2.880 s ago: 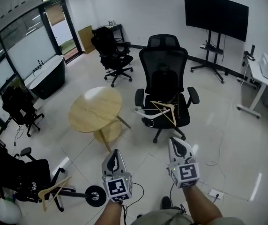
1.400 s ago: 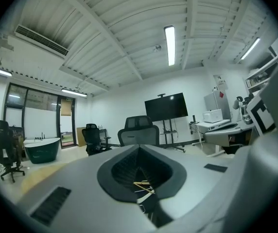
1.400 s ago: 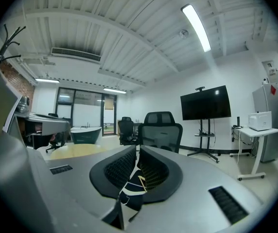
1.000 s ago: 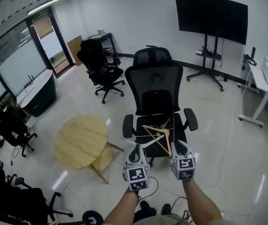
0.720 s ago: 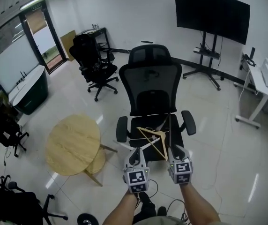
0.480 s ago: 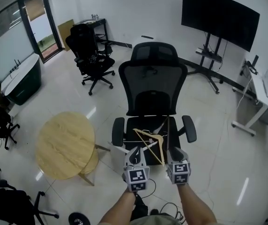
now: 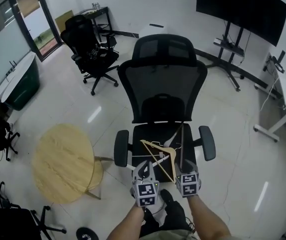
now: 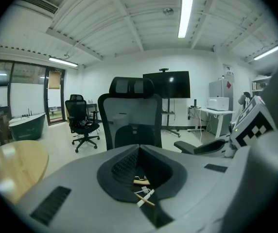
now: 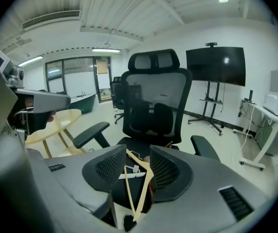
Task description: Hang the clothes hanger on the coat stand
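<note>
Office chair seat (image 7: 145,134) holds a wooden hanger (image 7: 159,148), its end between the right gripper's (image 7: 189,165) just-opening jaws; left gripper (image 7: 144,168) closed.

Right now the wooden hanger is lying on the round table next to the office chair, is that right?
Not quite. The wooden hanger is lying on the seat of the office chair, not on the round table next to it. The head view shows this.

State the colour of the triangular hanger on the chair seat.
The hanger is light tan wood; head view shows it best.
</note>
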The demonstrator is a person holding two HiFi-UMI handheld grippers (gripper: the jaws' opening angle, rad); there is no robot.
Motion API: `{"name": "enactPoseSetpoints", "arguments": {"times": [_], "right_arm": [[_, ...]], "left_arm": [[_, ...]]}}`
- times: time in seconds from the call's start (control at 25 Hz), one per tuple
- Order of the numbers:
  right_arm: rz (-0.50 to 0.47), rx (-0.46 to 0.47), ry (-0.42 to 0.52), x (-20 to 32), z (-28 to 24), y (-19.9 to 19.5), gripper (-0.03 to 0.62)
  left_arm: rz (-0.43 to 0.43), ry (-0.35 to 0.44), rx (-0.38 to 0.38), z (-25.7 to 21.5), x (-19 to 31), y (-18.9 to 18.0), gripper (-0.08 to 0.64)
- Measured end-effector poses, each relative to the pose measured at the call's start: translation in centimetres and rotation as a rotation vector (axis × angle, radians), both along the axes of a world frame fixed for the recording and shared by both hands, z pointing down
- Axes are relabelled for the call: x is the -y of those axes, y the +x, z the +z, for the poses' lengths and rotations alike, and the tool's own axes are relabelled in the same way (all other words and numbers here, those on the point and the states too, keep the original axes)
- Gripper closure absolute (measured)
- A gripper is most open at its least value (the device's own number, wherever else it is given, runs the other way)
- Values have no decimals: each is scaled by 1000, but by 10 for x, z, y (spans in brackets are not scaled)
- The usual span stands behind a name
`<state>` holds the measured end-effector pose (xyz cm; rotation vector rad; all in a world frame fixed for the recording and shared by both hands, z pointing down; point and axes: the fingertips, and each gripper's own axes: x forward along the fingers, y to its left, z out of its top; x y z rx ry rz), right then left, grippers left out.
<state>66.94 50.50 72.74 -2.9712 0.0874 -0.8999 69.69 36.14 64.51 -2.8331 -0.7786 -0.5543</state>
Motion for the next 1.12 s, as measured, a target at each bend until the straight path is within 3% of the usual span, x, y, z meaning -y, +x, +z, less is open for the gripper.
{"name": "enactPoseSetpoints", "arguments": {"times": [0.36, 0.68, 0.88, 1.12], "right_arm": [[-72, 262, 68, -56, 174, 120, 390], [-56, 448, 93, -86, 309, 193, 365], [-65, 523, 114, -87, 364, 222, 365], [-78, 620, 105, -86, 417, 244, 341]], "left_arm": [[-59, 63, 158, 141, -82, 116, 548], [-78, 121, 303, 259, -113, 174, 548], [-98, 101, 326, 300, -125, 211, 548], [-101, 110, 368, 328, -127, 225, 548]]}}
